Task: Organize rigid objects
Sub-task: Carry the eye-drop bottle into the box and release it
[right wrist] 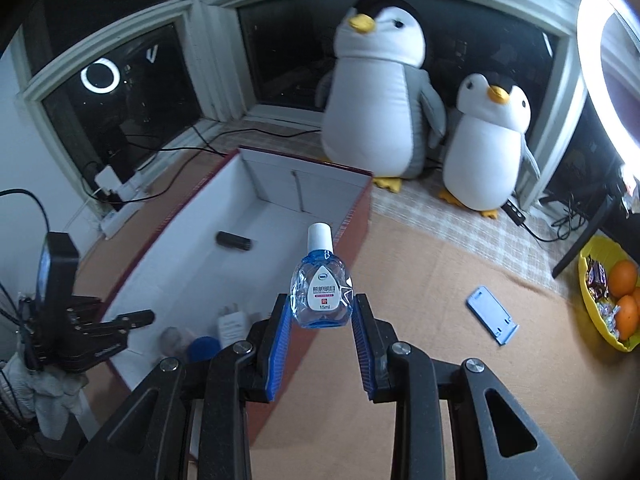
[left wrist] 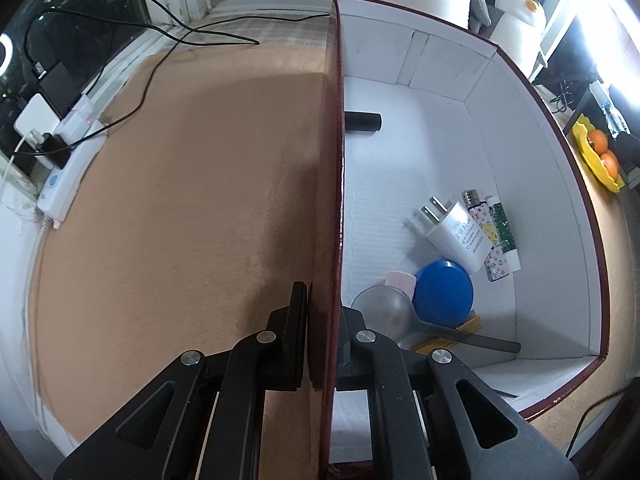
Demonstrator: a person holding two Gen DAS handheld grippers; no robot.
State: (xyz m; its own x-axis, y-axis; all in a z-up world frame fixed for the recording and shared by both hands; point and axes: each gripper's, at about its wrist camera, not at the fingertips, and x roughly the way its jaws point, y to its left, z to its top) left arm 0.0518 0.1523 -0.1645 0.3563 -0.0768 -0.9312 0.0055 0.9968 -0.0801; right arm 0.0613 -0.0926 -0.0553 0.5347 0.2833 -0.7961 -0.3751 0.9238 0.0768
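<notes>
Right gripper (right wrist: 320, 312) clenched on a small eye-drop bottle (right wrist: 320, 294) at lower centre of the right wrist view — blue pads pressing both flanks, white cap pointing up the frame, bottle clear of the table (right wrist: 420, 264) and seen against the near right wall of the box (right wrist: 356, 216). Left gripper (left wrist: 324, 336) clamped on the box's red left wall at bottom centre of the left wrist view, one finger outside, one inside.

Already inside the box: a black cylinder (left wrist: 363, 121) alone near the far end, and a cluster at lower right — white charger (left wrist: 460, 236), blue disc (left wrist: 443, 294), a spoon-like utensil (left wrist: 384, 314) and a patterned lighter (left wrist: 490, 240). Blue phone stand (right wrist: 493, 315) left out on the table at right.

Likely risks:
- Slick, rounded bottle pinched low on its body; could pivot or squirt out if tilted.
- Released from high up, could bounce or roll among the clustered things.
- Could clip the wall's rim while crossing; left hold ought to steady the box.
</notes>
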